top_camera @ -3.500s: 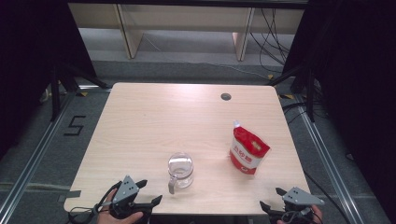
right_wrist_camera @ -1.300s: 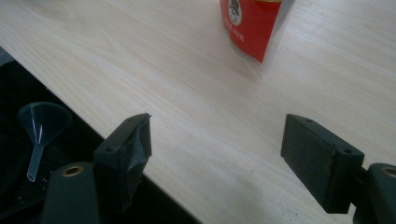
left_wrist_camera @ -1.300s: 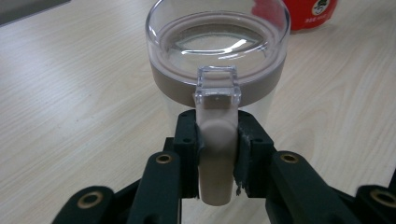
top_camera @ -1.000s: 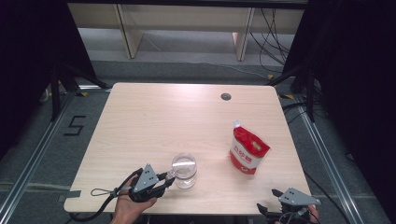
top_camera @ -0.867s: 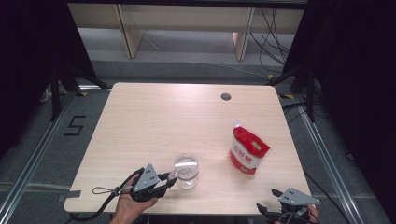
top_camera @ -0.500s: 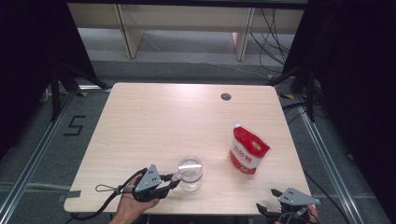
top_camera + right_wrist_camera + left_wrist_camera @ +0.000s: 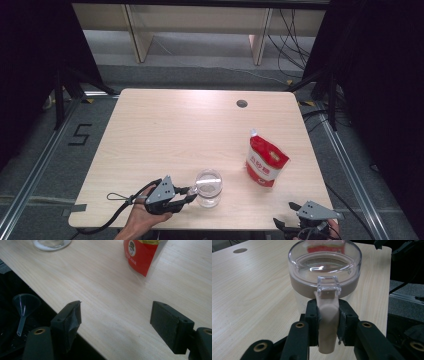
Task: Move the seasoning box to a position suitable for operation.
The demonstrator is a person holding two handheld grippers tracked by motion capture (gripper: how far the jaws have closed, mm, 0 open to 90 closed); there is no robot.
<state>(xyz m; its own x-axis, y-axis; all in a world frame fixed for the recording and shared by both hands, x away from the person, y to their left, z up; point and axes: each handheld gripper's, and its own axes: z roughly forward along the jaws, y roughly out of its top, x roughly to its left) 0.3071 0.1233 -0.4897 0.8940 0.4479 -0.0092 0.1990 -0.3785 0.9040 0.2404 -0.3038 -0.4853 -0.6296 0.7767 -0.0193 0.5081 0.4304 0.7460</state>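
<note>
The left gripper (image 7: 328,322) now pinches the jar (image 7: 208,188) handle and has slid it right, toward the bag (image 7: 265,162). The right gripper (image 7: 117,322) waits wide open, empty.

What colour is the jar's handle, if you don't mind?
Pale beige, clearest in the left gripper view, where the handle sits between the jaws.

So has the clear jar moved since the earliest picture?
Yes: the jar has slid right, toward the red pouch, its handle clamped in the left gripper.

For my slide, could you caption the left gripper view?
Left gripper shut on the clear jar's beige handle.
</note>
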